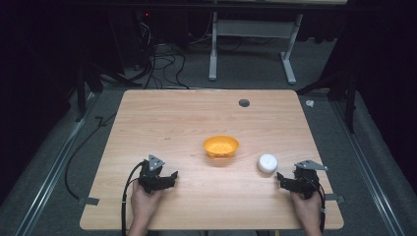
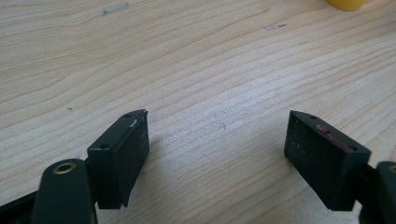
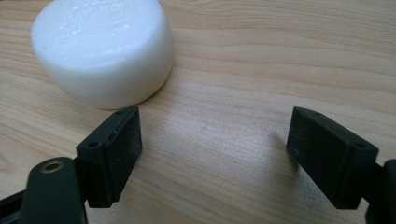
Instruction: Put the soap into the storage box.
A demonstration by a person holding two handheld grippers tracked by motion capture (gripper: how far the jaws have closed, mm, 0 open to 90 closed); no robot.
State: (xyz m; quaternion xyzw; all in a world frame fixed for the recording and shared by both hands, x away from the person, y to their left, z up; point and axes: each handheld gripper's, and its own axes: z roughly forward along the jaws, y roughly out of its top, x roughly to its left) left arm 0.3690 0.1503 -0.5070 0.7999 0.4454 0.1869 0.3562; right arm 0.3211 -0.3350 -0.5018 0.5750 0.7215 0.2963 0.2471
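Note:
A small orange bowl [image 1: 221,145] sits near the middle of the wooden table [image 1: 187,118]. To its right lies a round white puck-like object [image 1: 267,163], seen close up in the right gripper view [image 3: 102,49] just beyond the left jaw. My right gripper [image 1: 283,180] rests low at the table's right front, open, with bare wood between its pads [image 3: 214,154]. My left gripper [image 1: 169,179] sits at the left front, also open over bare wood [image 2: 217,154]. The bowl's yellow edge [image 2: 345,4] peeks in at the top right of the left gripper view.
A round grommet hole [image 1: 244,103] is in the table's far side. Beyond the table stand a white desk frame [image 1: 253,44] and tangled cables [image 1: 162,59] on the floor. Tape tabs mark the front corners [image 1: 88,200].

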